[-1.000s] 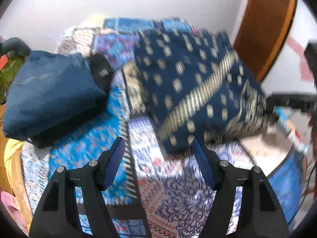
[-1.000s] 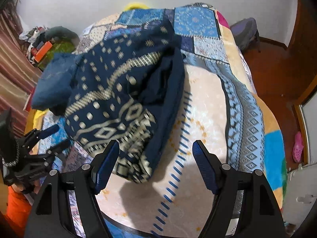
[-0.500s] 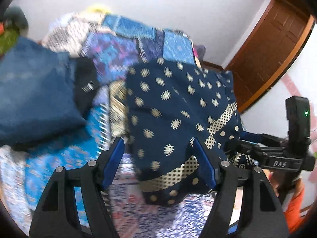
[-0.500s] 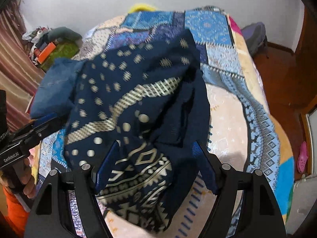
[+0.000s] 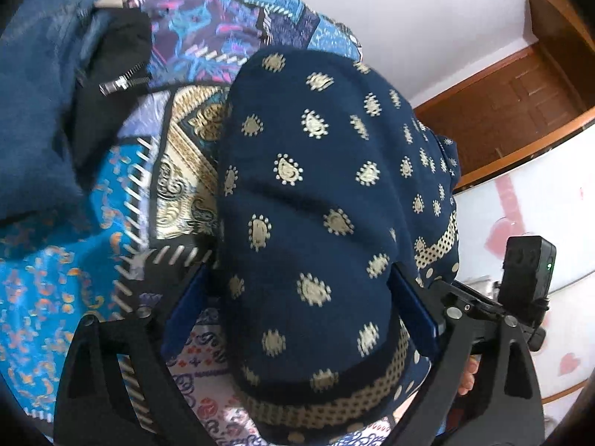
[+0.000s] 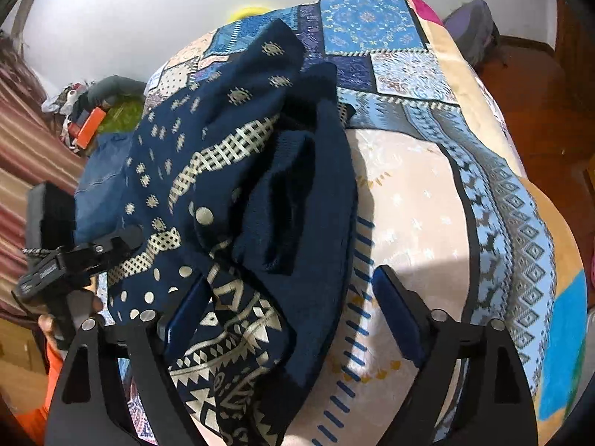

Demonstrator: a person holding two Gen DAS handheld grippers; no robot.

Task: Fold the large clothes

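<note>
1. The navy-blue garment printed with cream paisley motifs and a dotted cream band (image 5: 316,200) fills the left wrist view from 12 to 6 o'clock, bulging toward the lens over the patchwork bedspread in blues and cream (image 5: 67,290)
2. The left gripper (image 5: 297,308) has both blue-padded fingers spread wide, the garment's folded bulk sitting between them; whether the pads press the cloth I cannot tell
3. Only this view shows the folded dark-blue denim piece (image 5: 33,119) at 9 o'clock and a black item with a metal zip (image 5: 111,85) at 10 o'clock, plus the brown wooden door (image 5: 520,111) at 2 o'clock
4. The right wrist view shows the garment (image 6: 238,193) heaped on the bedspread (image 6: 427,204) from 11 to 7 o'clock, its geometric cream hem nearest the lens
5. The right gripper (image 6: 290,319) stands open: the left finger lies against the cloth, the right finger over bare bedspread
6. At 9 o'clock there, the left gripper (image 6: 126,239) reaches the garment's edge
</note>
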